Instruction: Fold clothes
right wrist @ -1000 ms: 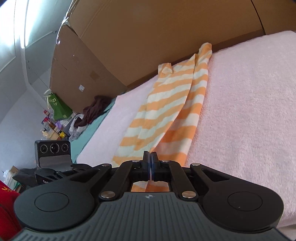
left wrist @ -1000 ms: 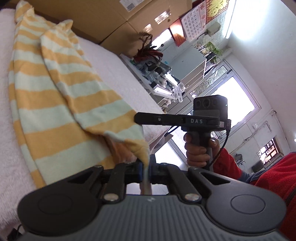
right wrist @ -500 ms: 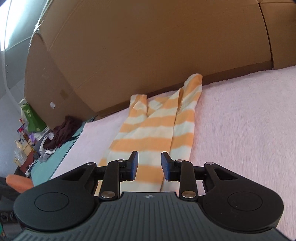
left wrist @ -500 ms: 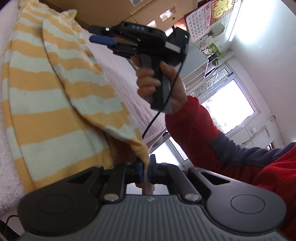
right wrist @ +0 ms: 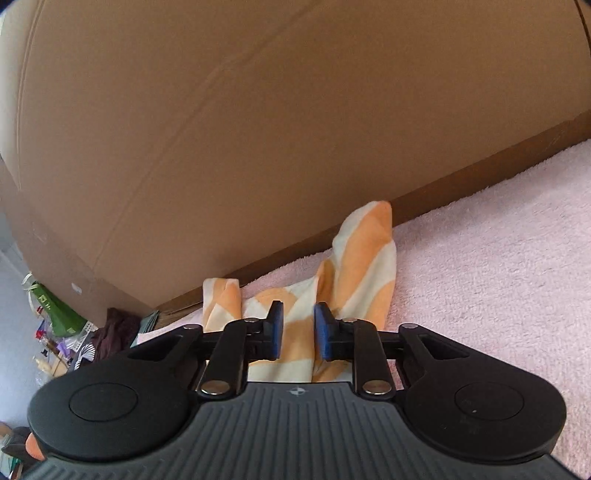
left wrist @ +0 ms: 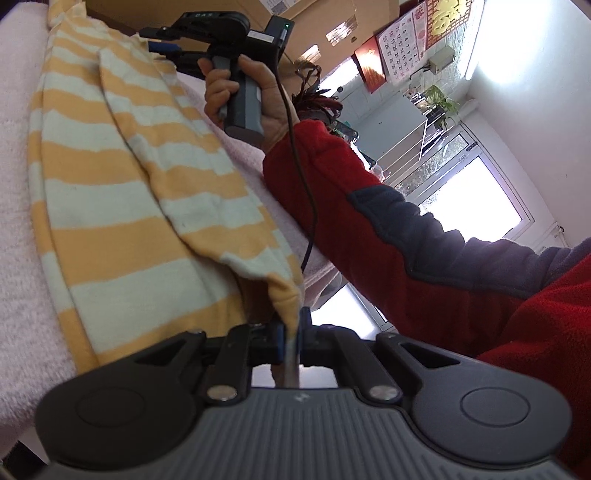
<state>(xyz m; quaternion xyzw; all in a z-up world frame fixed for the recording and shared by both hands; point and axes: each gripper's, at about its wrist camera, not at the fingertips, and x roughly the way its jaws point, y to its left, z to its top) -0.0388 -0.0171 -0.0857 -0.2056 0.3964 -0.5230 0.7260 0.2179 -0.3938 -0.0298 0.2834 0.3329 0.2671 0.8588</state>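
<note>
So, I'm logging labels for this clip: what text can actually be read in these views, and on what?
"DAS": top of the right gripper, left wrist view.
Date numbers on the wall calendar: a grid, too small to quote reliably.
Yellow characters on the red hanging: unreadable.
Label on the cardboard box: blurred.

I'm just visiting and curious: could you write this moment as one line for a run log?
stage: folding striped garment | left gripper: shut on near corner | right gripper: open, jaws just narrowed, over far end, not pressing it | surface: pink towel
</note>
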